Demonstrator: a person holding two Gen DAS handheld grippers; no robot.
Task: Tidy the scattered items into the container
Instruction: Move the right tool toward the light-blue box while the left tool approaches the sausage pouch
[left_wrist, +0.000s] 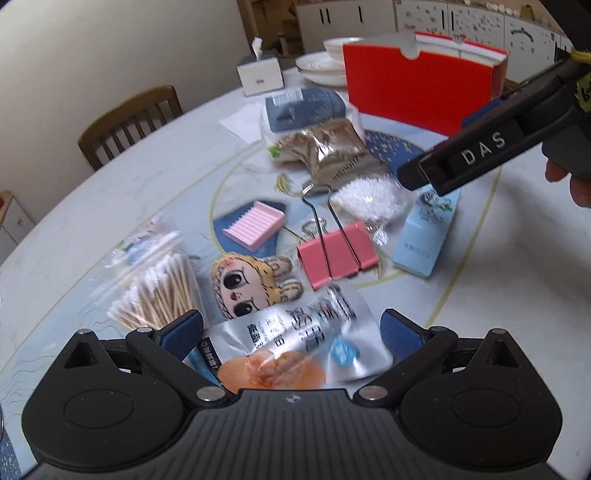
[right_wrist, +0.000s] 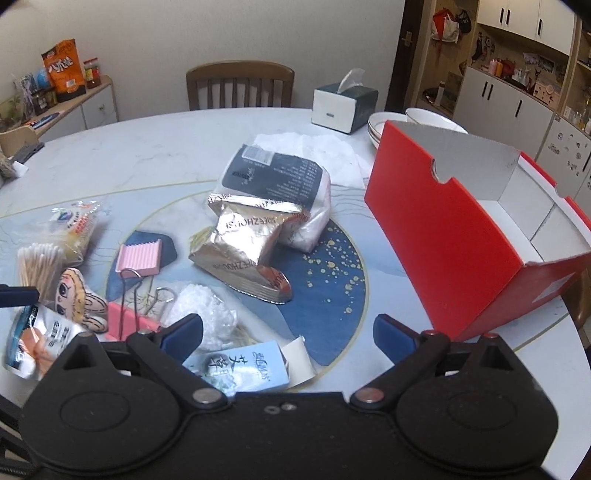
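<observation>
The left hand-held gripper (left_wrist: 291, 334) hangs low over the near edge of the table (left_wrist: 147, 155), jaws spread wide and holding nothing. Straight ahead of it, partly between the open fingers, lies a silver snack packet (left_wrist: 295, 343), flat on the table, its long axis running slantwise from the near left toward the far right. This is the nearest loose item to either arm, and the left one is plainly the closer.

The right hand-held gripper (right_wrist: 288, 334) is open just as wide and empty too. Under it and slightly to its left sits a pale blue carton (right_wrist: 243, 365), lying flat, its long axis angled toward the far right.

The red box (right_wrist: 454, 236), the container, stands at the right side of the table, open top up, its long side running near to far. From the right hand-held gripper it lies ahead and to the right; from the left one it is across the clutter, well apart. It looks empty as far as its inside shows.
</observation>
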